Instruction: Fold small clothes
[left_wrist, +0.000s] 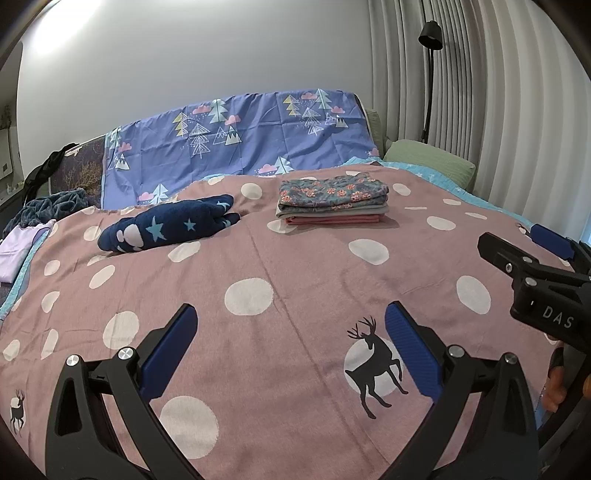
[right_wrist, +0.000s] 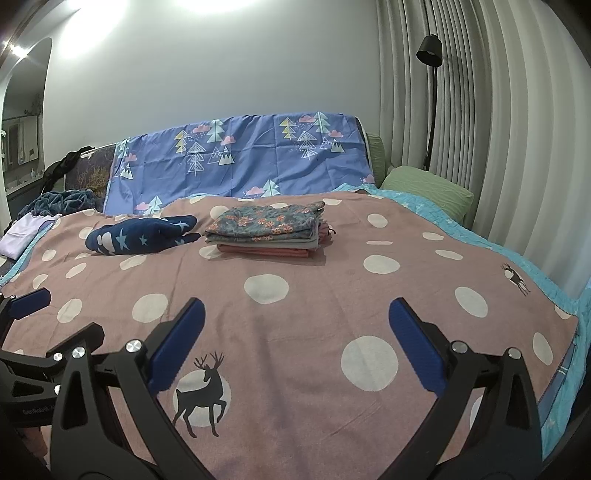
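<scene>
Left wrist view: the left gripper gapes wide, empty, between garments. Likely next: reach to 10 o'clock for the navy star garment, lying bunched, unfolded.

Right wrist view: the right gripper is also wide, empty; the folded stack sits at 12 o'clock.

Black tongs — blue ribbed pads, silver screws.

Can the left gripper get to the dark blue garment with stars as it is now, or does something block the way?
Probably yes. The left gripper is open and empty, and only bare pink bedspread lies between it and the dark blue star garment. The folded stack sits apart, to that garment's right.
</scene>
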